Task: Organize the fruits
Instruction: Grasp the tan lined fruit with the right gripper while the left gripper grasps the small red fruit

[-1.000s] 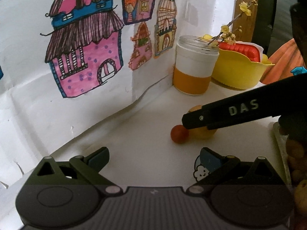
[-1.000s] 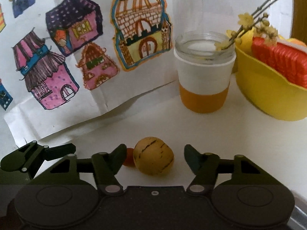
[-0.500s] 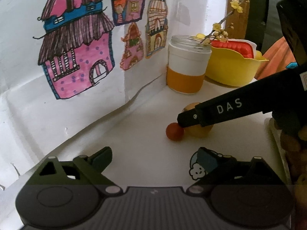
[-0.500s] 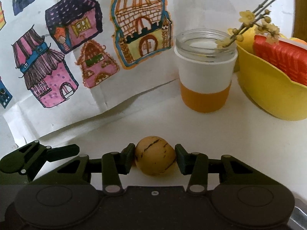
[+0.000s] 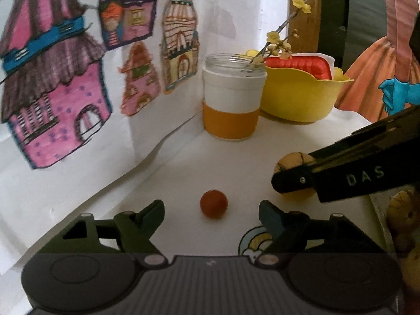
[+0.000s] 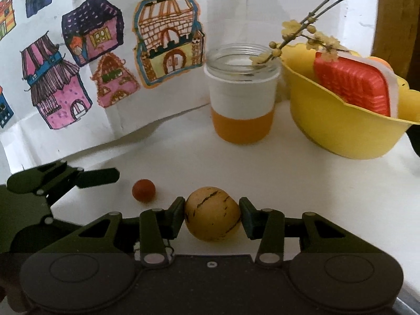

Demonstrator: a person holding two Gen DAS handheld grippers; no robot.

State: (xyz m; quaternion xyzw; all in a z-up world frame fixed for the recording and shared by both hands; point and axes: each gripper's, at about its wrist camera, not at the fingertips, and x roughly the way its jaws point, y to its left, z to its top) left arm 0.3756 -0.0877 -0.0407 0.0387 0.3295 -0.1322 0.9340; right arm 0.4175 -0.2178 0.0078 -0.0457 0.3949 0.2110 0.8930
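Observation:
A yellow round fruit with dark streaks (image 6: 212,214) sits between the pads of my right gripper (image 6: 213,216), which is shut on it just above the white table. The same fruit (image 5: 292,161) shows in the left wrist view, partly behind the right gripper's finger. A small red fruit (image 5: 214,204) lies on the table between and just ahead of my left gripper's open fingers (image 5: 211,216); it also shows in the right wrist view (image 6: 143,190). The left gripper is empty.
A glass jar with a white and orange sleeve (image 6: 242,94) holds a yellow-flowered twig (image 6: 312,30). A yellow bowl (image 6: 338,120) with a red object stands at the back right. House drawings (image 5: 52,86) cover the paper wall on the left. More brown fruits (image 5: 401,215) lie at the right edge.
My right gripper closed on the yellow fruit and pulled it away from the red fruit. My left gripper moved in so that the red fruit now lies between its open fingers.

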